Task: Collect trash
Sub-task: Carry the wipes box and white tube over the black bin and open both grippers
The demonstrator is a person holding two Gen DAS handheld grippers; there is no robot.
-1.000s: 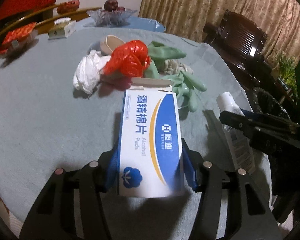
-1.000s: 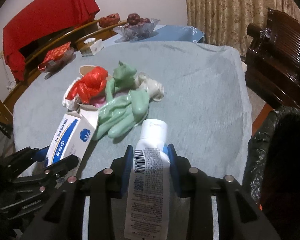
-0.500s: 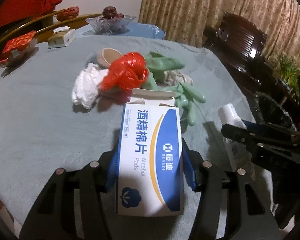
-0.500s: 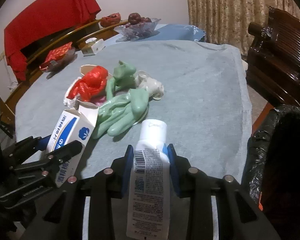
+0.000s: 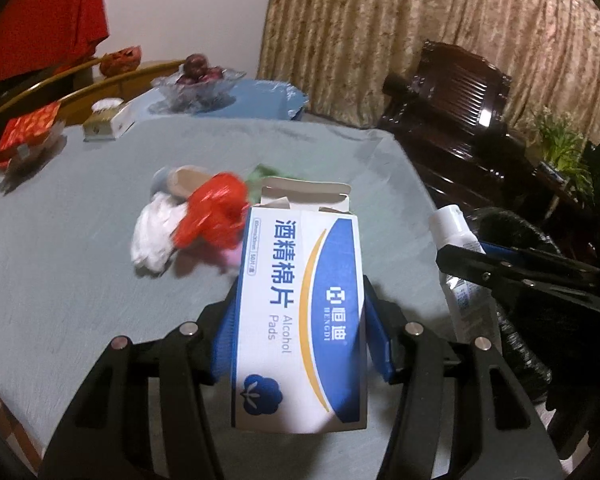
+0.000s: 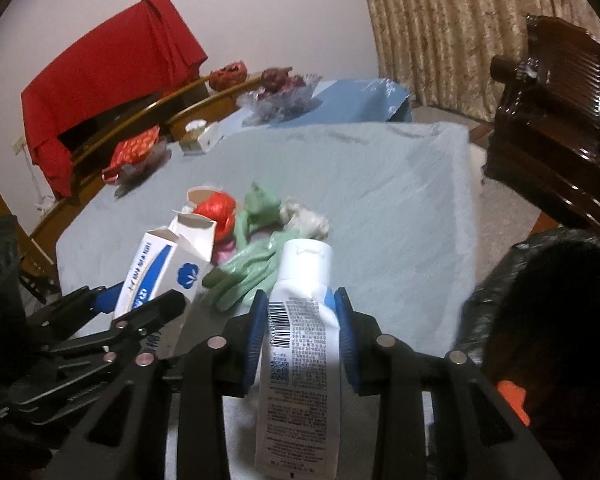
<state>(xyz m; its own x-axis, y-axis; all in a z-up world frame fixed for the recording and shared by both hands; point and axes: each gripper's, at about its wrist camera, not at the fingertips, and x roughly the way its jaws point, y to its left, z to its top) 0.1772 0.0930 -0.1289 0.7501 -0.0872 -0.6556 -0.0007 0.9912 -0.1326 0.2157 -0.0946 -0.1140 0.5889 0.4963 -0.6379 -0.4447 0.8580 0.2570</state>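
Here the left gripper [image 5: 300, 332] pinches a box [image 5: 300, 312] of alcohol pads between its blue pads, held above the table [image 5: 60, 272]. The box's long axis runs straight ahead along the fingers, its opened flap end pointing away toward the trash pile. Its top face reads "Alcohol Pads" and "HENGDI" beside larger Chinese characters, with a blue cotton-flower mark at the near end.

The right gripper [image 6: 302, 332] is clamped on a white tube [image 6: 300, 344], also lying lengthwise along the fingers, cap end forward. A barcode and a QR code show on the tube, but its fine print is too small to read.

On the grey tablecloth lie a red bag [image 5: 214, 212], a white wad [image 5: 154, 236], green gloves [image 6: 252, 264] and a pale crumpled lump [image 6: 306, 220]. From the left camera the box hides most of the gloves. A black-lined bin [image 6: 540, 320] sits at the right, cut off by the frame edge, its inside too dark to make out.
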